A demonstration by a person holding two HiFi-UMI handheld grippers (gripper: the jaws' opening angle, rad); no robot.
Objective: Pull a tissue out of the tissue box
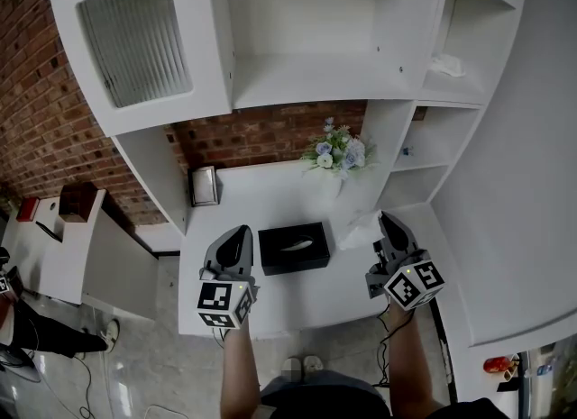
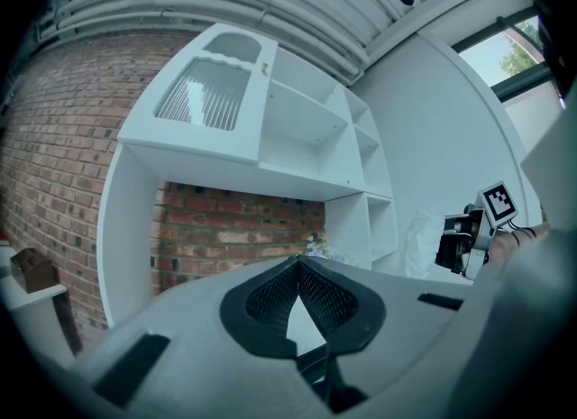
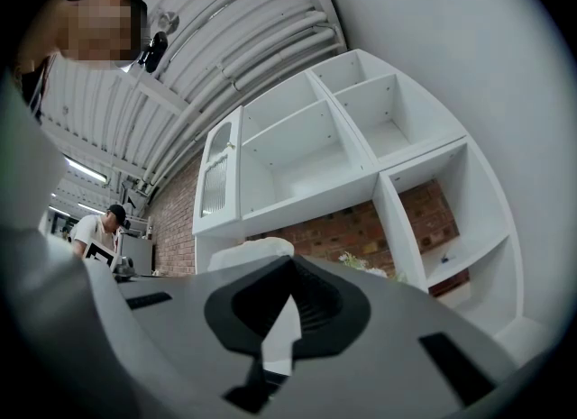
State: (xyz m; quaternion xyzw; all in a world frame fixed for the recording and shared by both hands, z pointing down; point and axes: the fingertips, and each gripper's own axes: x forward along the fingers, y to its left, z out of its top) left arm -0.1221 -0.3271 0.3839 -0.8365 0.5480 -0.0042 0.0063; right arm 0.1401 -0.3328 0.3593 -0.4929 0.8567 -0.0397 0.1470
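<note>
While only the head view shows the tissue box [image 1: 293,248], gripper views show right gripper [image 3: 293,262] pinching tissue [image 3: 251,250], left gripper [image 2: 299,261] clenched.

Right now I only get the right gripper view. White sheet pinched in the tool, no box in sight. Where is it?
Observer: The head view shows the black tissue box on the white desk, to the left of the right tool.
Operator: Is the sheet out of it?
Observer: Yes. The tissue sits at the right tool's tip, off to the box's right and out of the slot.
Operator: And the left tool?
Observer: The left tool is just left of the box, shut, with nothing in it.
</note>
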